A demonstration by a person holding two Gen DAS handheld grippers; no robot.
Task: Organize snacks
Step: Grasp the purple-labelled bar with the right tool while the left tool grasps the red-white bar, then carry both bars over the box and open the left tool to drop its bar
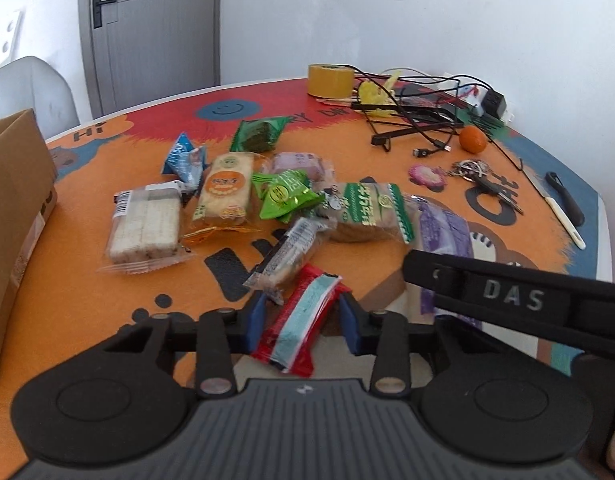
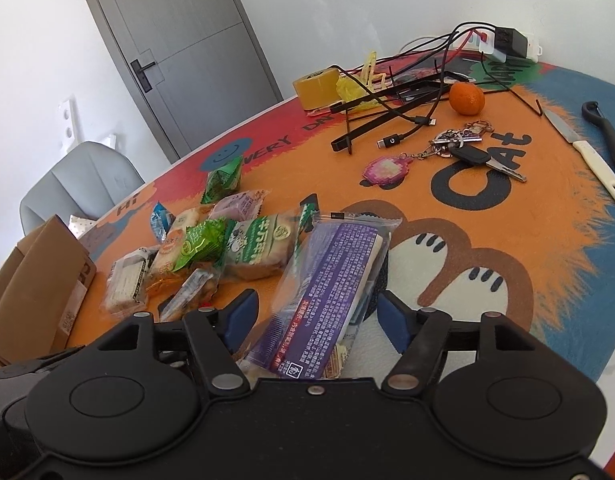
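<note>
A red and light-blue snack packet [image 1: 299,320] stands tilted between the blue pads of my left gripper [image 1: 303,312], which is shut on it at the table's near edge. Just beyond it lies the snack pile [image 1: 235,200]: clear, orange, green and purple wrapped packs. My right gripper [image 2: 317,308] is open around a long purple packet [image 2: 331,280], with a gap at each pad. In the left wrist view one black finger [image 1: 507,292] of the right gripper crosses in front of that purple packet [image 1: 443,228]. The same pile [image 2: 211,256] lies left of it.
An open cardboard box [image 1: 15,200] [image 2: 39,280] stands at the left edge of the orange cartoon mat [image 2: 487,240]. Far right lie a tape roll [image 1: 329,80], tangled cables [image 1: 419,112], an orange [image 2: 466,98], keys [image 2: 463,152], a knife [image 2: 583,156] and a peeler [image 2: 605,132]. A grey chair [image 2: 79,184] stands behind.
</note>
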